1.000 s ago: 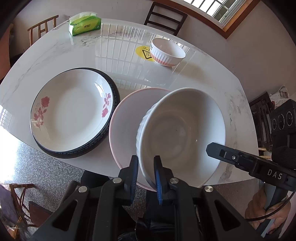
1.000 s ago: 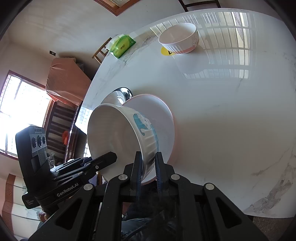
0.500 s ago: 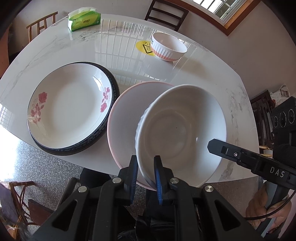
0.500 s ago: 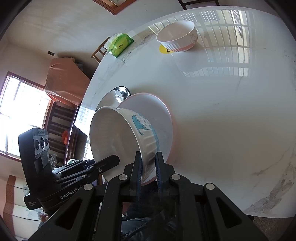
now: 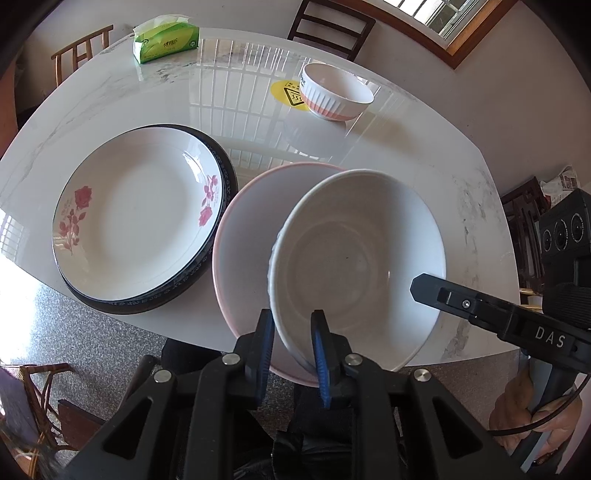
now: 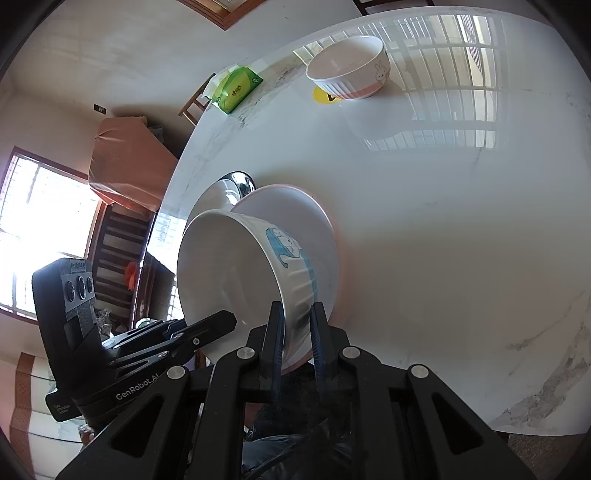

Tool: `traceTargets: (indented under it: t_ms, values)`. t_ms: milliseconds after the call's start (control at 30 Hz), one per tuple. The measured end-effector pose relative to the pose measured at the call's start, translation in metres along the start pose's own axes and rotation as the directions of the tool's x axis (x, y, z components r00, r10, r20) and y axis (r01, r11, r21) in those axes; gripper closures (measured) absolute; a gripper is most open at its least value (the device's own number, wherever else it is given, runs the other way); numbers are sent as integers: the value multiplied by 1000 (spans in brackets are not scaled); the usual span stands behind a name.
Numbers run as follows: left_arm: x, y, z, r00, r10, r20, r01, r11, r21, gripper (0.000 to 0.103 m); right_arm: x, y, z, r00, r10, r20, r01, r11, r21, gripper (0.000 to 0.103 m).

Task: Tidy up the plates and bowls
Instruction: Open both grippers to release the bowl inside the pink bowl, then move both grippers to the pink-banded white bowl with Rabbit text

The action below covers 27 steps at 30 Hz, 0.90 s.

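nearest in the left wrist view: left gripper, blue-padded fingers pinching the near rim of the white bowl, one finger outside the wall, one inside. bowl tilted, mouth open toward the camera, over the pink-rimmed plate; whether resting on it or held just above, cannot tell. right gripper entering from the right with its tip at the bowl's right rim.

in the right wrist view: right gripper clamped on the wall of the same white bowl, blue cartoon figure on its ribbed outside, pink-rimmed plate behind and under it. left gripper reaching in from the lower left at the bowl's near rim.

just left of the pink-rimmed plate, touching or nearly so: rose plate stacked inside a dark-rimmed plate, both flat on the white marble table near its front edge.

well beyond, toward the far side: small pink-banded bowl upright, partly covering a yellow sticker; same small pink-banded bowl with a rabbit drawing in the other view.

farthest, at the table's back edge: green tissue pack, with wooden chairs behind.
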<state>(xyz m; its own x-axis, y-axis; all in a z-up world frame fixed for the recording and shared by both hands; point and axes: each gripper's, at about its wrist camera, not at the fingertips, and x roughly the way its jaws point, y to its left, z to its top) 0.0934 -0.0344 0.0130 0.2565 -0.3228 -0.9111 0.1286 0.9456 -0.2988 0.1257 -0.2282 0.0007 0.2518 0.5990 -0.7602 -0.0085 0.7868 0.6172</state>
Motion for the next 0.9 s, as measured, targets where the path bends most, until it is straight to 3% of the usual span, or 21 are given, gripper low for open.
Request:
traceTargets:
  t_ms: [100, 333, 467, 633, 733, 900]
  values:
    - [0, -1, 1, 1000, -14, 2, 14, 1000, 16, 73, 1, -2, 1, 1000, 0, 5, 0, 1000, 0, 87]
    - [-3, 3, 4, 999, -14, 32, 14, 1000, 23, 67, 2, -1, 2, 1000, 1, 12, -1, 1000, -5, 85]
    - [-10, 4, 7, 998, -13, 67, 11, 1000, 23, 66, -1, -1, 3, 1000, 11, 24, -11, 1000, -10, 85]
    - [-19, 1, 13, 988, 42, 148, -52, 996, 66, 66, -12, 3, 4, 997, 33, 63, -31, 999, -29, 85]
    - [-23, 0, 18, 985, 34, 170, -48, 996, 81, 66, -21, 3, 6, 993, 58, 101, -55, 998, -34, 85]
    - [-23, 0, 32, 987, 5, 164, -19, 996, 83, 66, -28, -6, 11, 990, 24, 142, -19, 999, -41, 84]
